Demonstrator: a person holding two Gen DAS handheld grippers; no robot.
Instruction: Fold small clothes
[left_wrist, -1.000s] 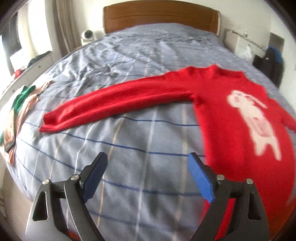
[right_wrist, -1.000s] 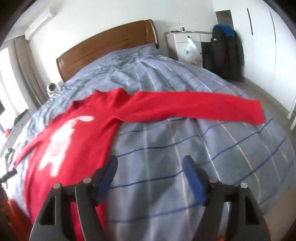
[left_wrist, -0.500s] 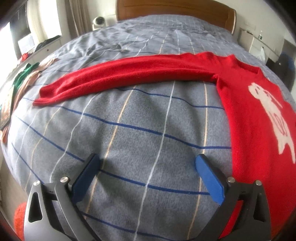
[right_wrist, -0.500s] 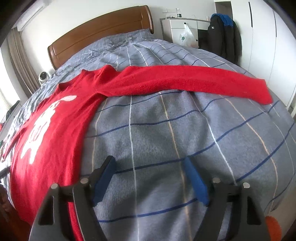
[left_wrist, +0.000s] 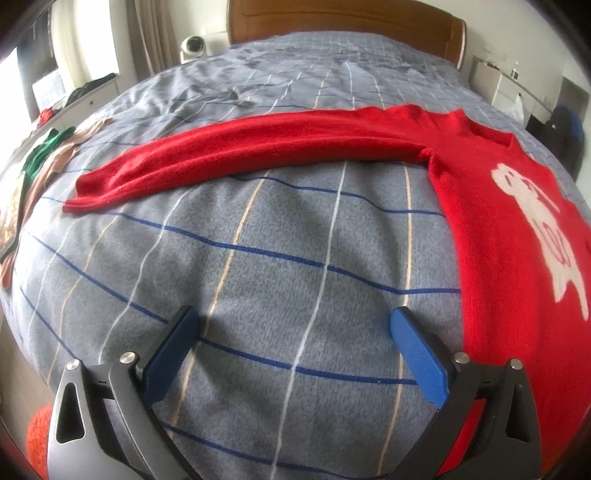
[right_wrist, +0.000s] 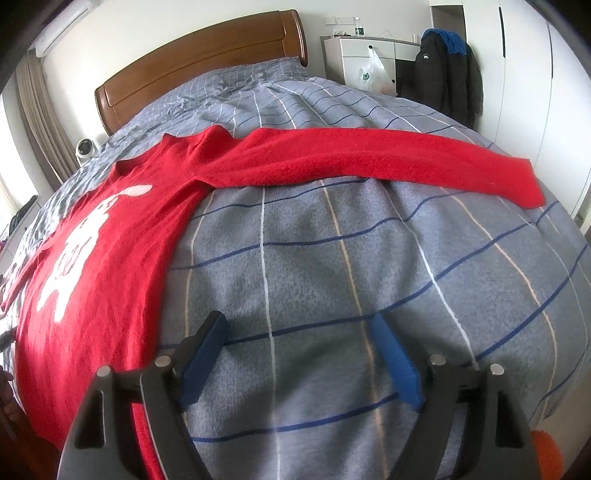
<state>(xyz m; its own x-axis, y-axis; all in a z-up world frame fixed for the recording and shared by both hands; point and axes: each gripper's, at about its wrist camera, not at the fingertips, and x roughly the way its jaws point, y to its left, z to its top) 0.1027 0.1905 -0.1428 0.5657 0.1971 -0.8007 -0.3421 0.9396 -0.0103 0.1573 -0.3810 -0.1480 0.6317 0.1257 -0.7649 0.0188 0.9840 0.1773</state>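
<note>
Both grippers have advanced low over the bed (left_wrist: 280, 229) since the earlier frame. Left gripper (left_wrist: 293, 326): jaws spread, empty (over bare blanket). Right gripper (right_wrist: 299, 332): jaws spread, empty. The red sweater (left_wrist: 491, 229) lies flat, front up, sleeves extended sideways across the bed.

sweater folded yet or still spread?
Spread. Sweater lies flat on the bed, both sleeves stretched straight out sideways.

Grey checked bed (right_wrist: 332, 258) across mid-frame, wooden headboard (right_wrist: 199, 70) top centre, white cabinet (right_wrist: 365, 51) and hanging dark jacket (right_wrist: 447, 74) upper right, curtain (right_wrist: 40, 122) at left edge.
</note>
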